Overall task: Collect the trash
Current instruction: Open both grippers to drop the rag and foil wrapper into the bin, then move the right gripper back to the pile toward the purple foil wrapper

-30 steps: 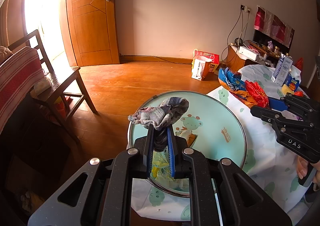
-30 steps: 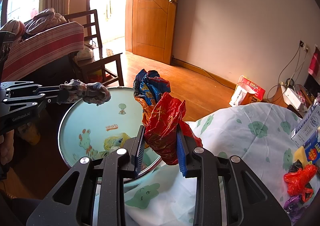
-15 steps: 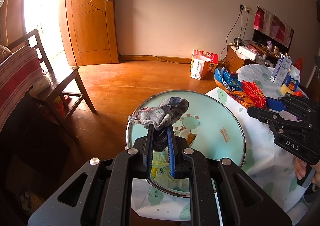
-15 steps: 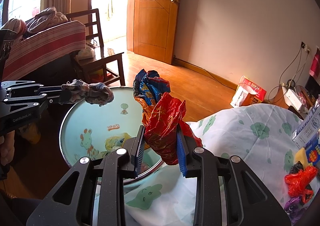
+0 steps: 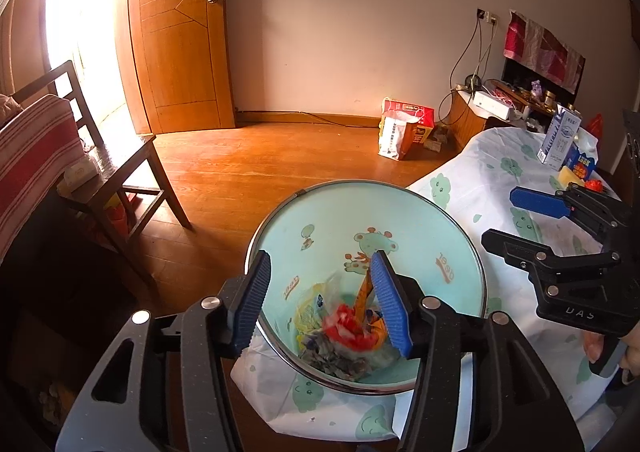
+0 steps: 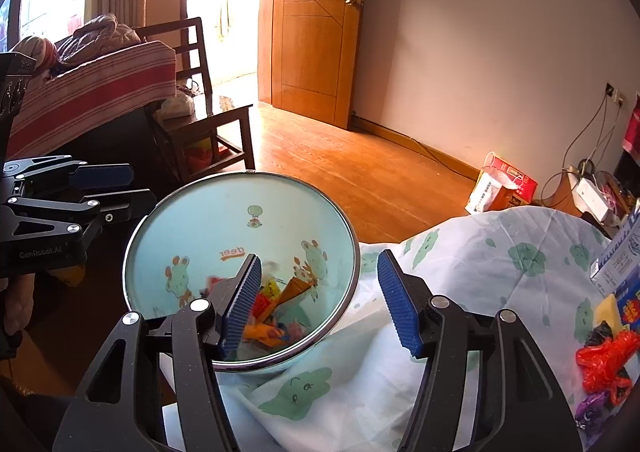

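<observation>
Wooden floor and a closed orange door fill the far side of the room; nearer, a bench under a pale cloth printed with green animals (image 6: 500, 264) runs off to the right. At its near left edge stands a mint-green cartoon-printed trash bin (image 5: 400, 208), with wrappers (image 5: 348, 326) in red, orange and yellow and a grey rag lying in its bottom. The left gripper (image 5: 320, 294) hangs over the bin mouth with its jaws wide and nothing between them; the right gripper (image 6: 320, 302) sits over the bin's right rim, jaws equally wide and empty. More trash waits at the near right of the bench: a crumpled red plastic bag (image 6: 606, 358) touching a dark purple scrap (image 6: 592, 412). Both look feather-light, soft and slippery, so they will probably crush flat. A pinch across the bunched middle of the red bag, where the folds are thickest, seems the surest hold. A milk carton (image 5: 558, 136) stands far right
</observation>
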### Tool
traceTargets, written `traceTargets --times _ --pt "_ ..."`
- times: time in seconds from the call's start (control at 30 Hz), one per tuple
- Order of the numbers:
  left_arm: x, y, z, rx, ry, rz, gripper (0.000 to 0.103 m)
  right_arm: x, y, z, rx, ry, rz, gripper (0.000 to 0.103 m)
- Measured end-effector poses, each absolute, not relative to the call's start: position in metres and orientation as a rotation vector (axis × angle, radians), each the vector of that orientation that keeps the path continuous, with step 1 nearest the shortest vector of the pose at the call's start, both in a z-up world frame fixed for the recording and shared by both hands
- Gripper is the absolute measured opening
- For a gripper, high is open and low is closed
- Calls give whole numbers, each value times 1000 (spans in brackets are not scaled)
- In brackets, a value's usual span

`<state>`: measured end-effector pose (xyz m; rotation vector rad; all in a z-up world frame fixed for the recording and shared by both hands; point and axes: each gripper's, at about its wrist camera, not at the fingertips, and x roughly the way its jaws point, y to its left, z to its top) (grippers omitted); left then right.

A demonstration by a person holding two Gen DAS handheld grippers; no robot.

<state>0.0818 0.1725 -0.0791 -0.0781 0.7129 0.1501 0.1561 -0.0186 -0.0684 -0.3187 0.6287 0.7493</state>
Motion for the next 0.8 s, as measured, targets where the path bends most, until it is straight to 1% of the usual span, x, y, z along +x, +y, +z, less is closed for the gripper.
traceTargets --times 0.2,0.3,0.37,0.4,0.5,0.63,0.8 --pt "82 173 -81 -83 716 150 58 155 -24 -71 -313 633 740 64" --pt "83 172 -84 -85 722 147 61 153 -26 -71 -315 632 734 65" --pt "84 170 -88 -87 730 148 68 151 -31 -71 -308 628 727 65" --pt "85 168 -90 -90 735 146 70 151 -34 -70 -304 627 723 65" --pt "88 157 -95 -84 753 123 71 150 -47 -69 -303 625 696 65" --pt "93 133 -98 -51 760 84 75 148 -76 -64 -279 624 645 65" --pt "106 101 -102 -22 767 21 76 142 -139 -59 -241 626 530 65"
